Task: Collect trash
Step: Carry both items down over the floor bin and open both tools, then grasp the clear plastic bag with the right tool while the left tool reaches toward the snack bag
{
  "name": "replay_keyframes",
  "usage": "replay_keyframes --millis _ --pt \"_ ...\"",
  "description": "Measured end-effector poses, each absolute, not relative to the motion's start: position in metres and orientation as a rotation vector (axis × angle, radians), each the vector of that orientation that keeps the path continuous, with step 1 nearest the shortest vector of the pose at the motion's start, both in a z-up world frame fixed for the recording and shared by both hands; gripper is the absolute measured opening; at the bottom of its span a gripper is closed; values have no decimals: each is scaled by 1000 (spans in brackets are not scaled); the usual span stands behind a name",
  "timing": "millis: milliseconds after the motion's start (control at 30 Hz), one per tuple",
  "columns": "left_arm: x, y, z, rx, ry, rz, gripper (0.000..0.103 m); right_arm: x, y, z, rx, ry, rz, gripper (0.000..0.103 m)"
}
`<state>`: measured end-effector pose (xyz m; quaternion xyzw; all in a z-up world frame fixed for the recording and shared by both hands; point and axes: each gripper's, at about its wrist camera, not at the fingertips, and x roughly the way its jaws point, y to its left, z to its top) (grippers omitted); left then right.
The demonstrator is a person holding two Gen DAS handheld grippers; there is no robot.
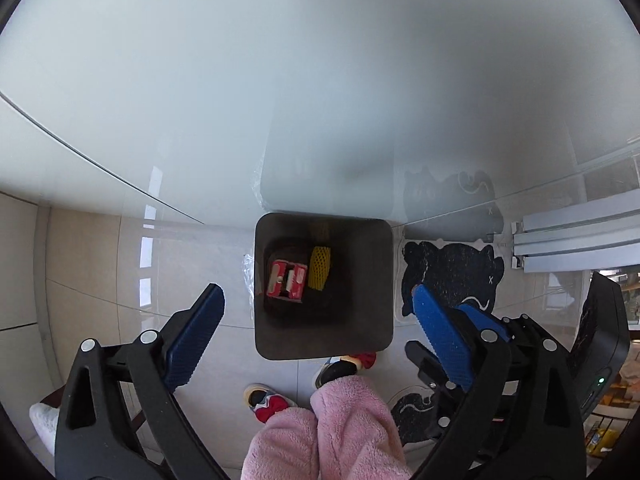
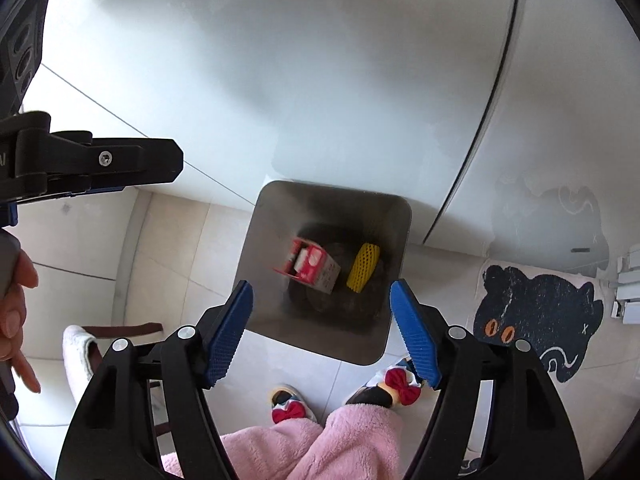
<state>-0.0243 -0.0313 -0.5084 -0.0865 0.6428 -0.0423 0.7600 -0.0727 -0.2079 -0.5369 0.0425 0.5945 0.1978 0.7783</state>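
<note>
A dark square trash bin (image 1: 360, 320) stands on the tiled floor against a white wall; it also shows in the right wrist view (image 2: 264, 240). Inside lie a red and white carton (image 1: 286, 280) (image 2: 310, 268) and a yellow foam net sleeve (image 1: 319, 267) (image 2: 362, 268). My left gripper (image 1: 318, 308) is open and empty above the bin. My right gripper (image 2: 322, 304) is open and empty above the bin too. The left gripper's body (image 2: 92, 164) shows at the left of the right wrist view.
A black cat-shaped mat (image 2: 536, 312) (image 1: 452, 272) lies on the floor right of the bin. The person's pink trousers (image 2: 320, 444) and slippers with red bows (image 2: 400, 384) are just before the bin. A white cloth on a chair (image 2: 80, 356) is at left.
</note>
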Motion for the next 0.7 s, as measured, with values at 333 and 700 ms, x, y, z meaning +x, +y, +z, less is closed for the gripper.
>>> replay_keyframes --millis 333,700 --pt "-55 -17 -328 -175 1168 -100 95 -93 -251 -325 86 986 394 85" --pt "-24 -19 -189 -226 943 -144 95 -33 -284 -203 -13 716 378 89"
